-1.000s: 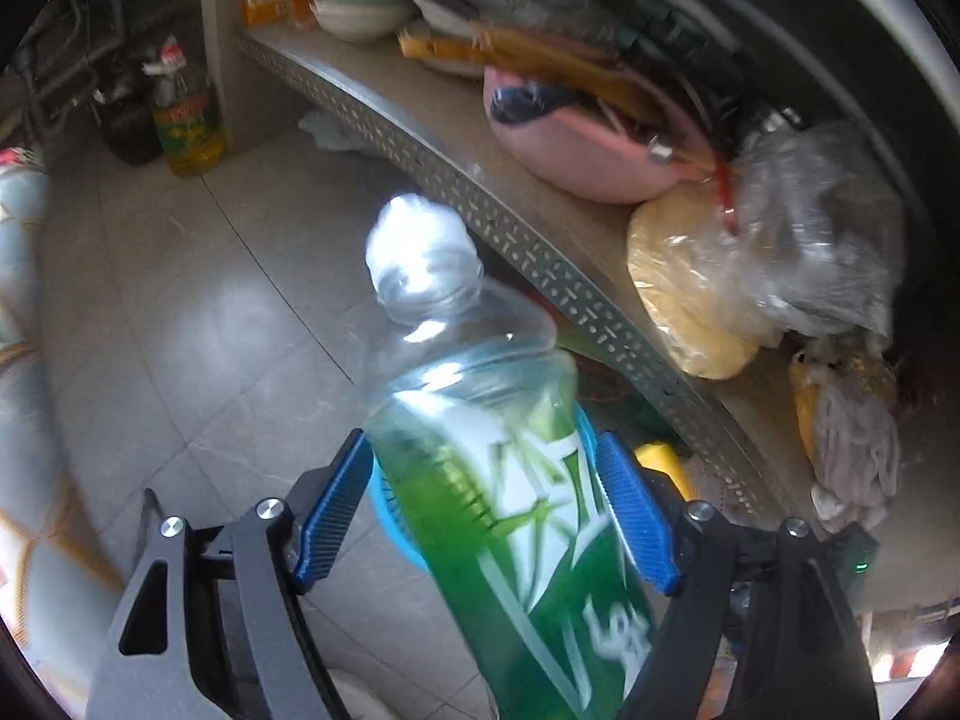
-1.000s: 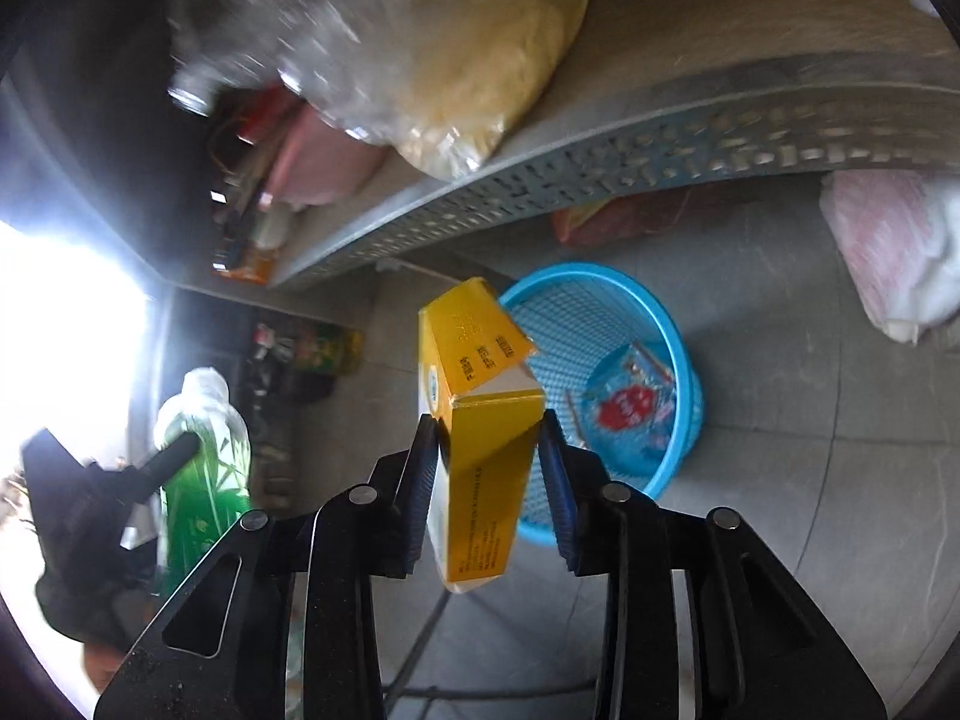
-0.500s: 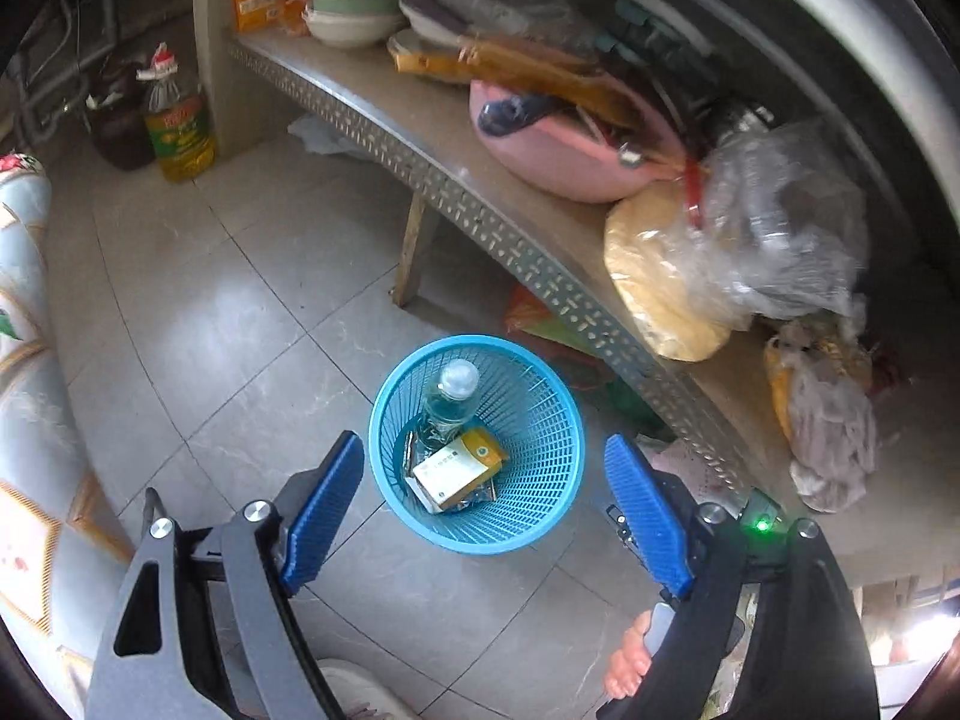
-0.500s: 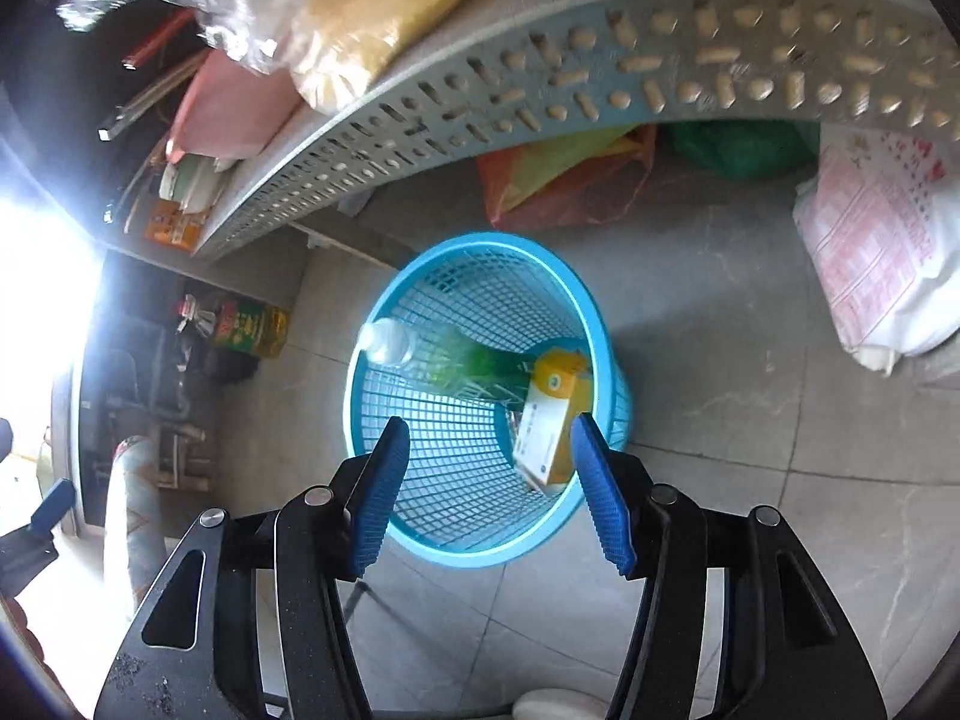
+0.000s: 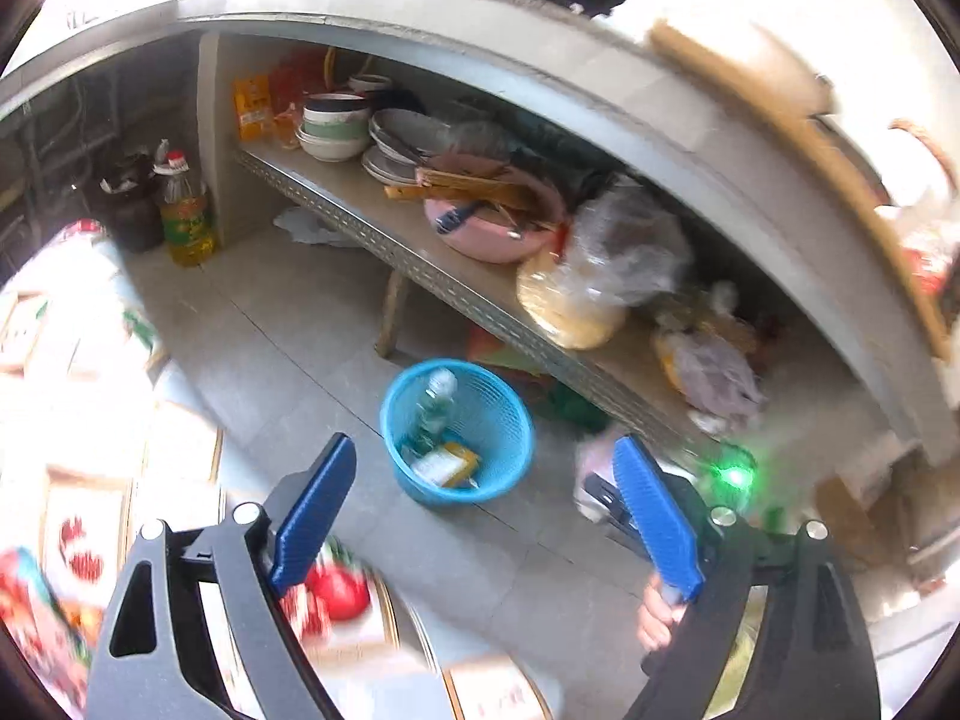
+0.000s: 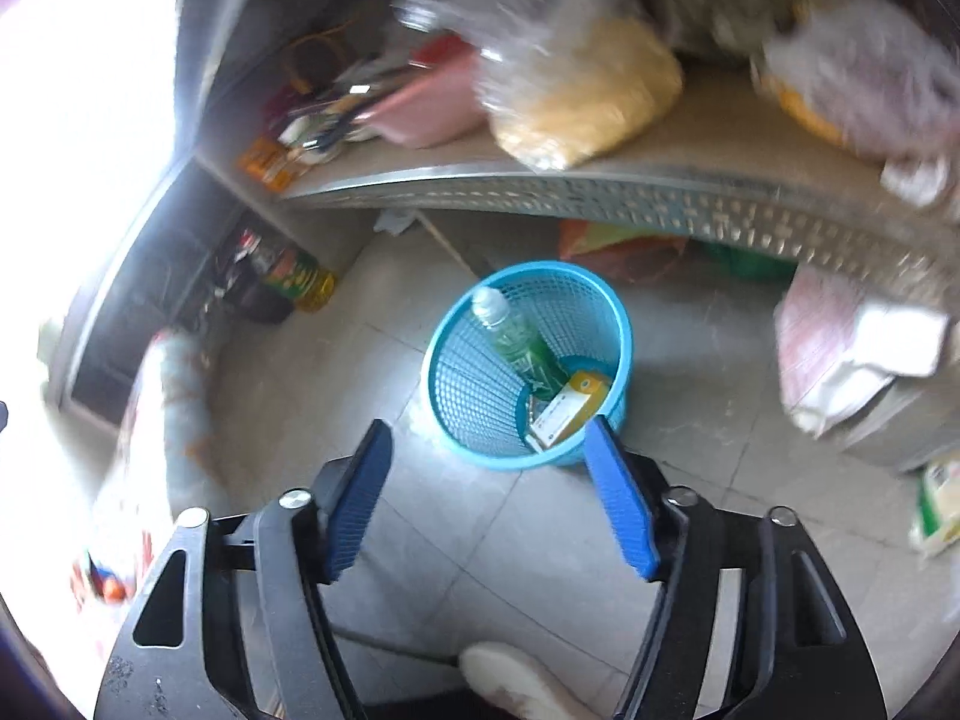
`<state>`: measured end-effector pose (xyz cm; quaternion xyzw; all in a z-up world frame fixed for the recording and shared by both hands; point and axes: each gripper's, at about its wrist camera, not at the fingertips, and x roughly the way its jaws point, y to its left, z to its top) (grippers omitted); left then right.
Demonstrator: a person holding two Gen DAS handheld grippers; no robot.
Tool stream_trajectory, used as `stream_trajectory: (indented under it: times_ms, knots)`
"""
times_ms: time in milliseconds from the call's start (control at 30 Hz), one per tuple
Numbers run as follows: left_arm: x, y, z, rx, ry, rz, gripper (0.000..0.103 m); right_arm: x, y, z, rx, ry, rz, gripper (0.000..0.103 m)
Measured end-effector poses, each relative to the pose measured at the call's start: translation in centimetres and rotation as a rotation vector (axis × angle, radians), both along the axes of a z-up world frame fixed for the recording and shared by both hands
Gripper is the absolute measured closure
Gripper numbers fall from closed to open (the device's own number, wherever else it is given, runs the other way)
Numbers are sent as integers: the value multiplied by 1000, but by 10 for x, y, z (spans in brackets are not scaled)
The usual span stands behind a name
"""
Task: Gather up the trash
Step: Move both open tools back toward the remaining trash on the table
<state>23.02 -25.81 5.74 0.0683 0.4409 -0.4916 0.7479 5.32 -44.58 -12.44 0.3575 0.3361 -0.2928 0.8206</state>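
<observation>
A blue mesh waste basket [image 5: 498, 480] [image 6: 474, 384] stands on the tiled floor in front of a low metal shelf. Inside it lie a green plastic bottle [image 5: 433, 405] [image 6: 516, 342] and a yellow carton [image 5: 447, 465] [image 6: 570, 405]. My left gripper [image 5: 483, 468] hangs high above and short of the basket, its jaws still opening with nothing between them. My right gripper [image 6: 486, 438] is also raised above the basket's near rim, jaws opening and empty. A hand [image 5: 657, 615] shows below the left gripper's right finger.
The perforated metal shelf [image 5: 384, 240] [image 6: 600, 186] carries bowls, a pink basin [image 5: 492, 234] and plastic bags. An oil bottle [image 5: 186, 216] [image 6: 300, 276] stands at the far left on the floor. Printed sacks [image 6: 840, 354] lie right of the basket; patterned fabric lies left.
Both grippers let go: the green bottle and the yellow carton dropped into the basket. Both hands then rose and pulled back, so the basket looks smaller and farther away.
</observation>
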Motion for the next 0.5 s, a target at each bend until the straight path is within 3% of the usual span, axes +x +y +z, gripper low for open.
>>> stream_trajectory:
  times_ms: [167,267,367,500]
  knots:
    - [-26,74,12,-86,67,-5,13,-1,44,51,-143,52,78,24]
    - [-36,114,12,-114,64,70,8,1,72,86,-212,16,131,20]
    - [-46,148,11,-136,69,132,6,11,108,121,-305,-39,229,8]
    - [-62,196,8,-142,-59,304,5,29,153,143,-380,-64,328,7]
